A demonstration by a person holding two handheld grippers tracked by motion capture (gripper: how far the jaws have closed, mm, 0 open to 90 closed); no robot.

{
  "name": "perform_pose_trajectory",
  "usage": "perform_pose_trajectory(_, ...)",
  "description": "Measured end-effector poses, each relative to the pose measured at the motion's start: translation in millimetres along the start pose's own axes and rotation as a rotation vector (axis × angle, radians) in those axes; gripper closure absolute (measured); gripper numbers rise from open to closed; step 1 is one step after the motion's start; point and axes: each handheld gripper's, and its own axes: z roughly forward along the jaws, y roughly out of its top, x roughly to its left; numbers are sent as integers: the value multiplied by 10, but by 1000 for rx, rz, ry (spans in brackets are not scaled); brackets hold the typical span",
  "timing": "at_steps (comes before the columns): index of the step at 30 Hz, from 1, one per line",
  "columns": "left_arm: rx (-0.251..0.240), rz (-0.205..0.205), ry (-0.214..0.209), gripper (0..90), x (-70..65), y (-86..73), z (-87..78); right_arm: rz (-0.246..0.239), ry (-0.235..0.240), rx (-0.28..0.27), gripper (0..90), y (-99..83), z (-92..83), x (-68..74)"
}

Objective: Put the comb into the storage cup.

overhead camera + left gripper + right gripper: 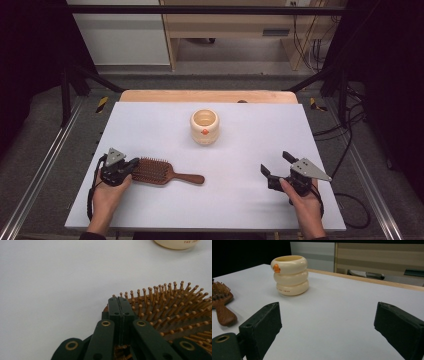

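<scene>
- Where the wooden hairbrush [161, 172] lies, bristles up, is the near-left part of the white bench [150, 125], its head toward the left edge and its handle pointing right toward the middle.
- At the outer end of the brush head sits the left claw [134, 165]; in the left gripper view its two black jaws are pressed flat together with no gap, their tips [119, 302] at the rim of the head among the outermost bristles [172, 307].
- Whether the jaws pinch the edge of the head or merely rest against it, the pictures do not settle.
- A hand [107, 192] holds that gripper from the near edge of the bench, a cable trailing beside the wrist.
- Beyond the brush, near the middle of the bench and well apart from it, stands a cream ringed cup [204, 126], upright, with a small orange mark on its side.
- Over at the near-right, the right claw [278, 163] is spread wide, nothing between its jaws, low over bare bench and pointing toward the cup; in the right gripper view the cup [290, 275] and the brush handle [223, 312] lie ahead and to the left.
- The other hand [306, 207] grips it from below.
</scene>
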Motion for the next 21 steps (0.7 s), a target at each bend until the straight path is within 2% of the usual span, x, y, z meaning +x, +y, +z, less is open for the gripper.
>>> perform_pose_trajectory(6, 0, 1, -5, 900, -49, 9, 12, 1, 6, -1, 76, 10, -6, 11)
perform_pose_trajectory(8, 0, 4, -23, 900, -84, 16, 26, -2, 7, -5, 76, 15, -10, 12)
perform_pose_trajectory(17, 2, 57, -79, 900, -396, 90, 128, -4, 24, 13, 77, 26, -6, 60)
perform_pose_trajectory(21, -3, 64, -109, 900, -540, 131, 192, -13, 42, 41, 78, 32, 13, 103)
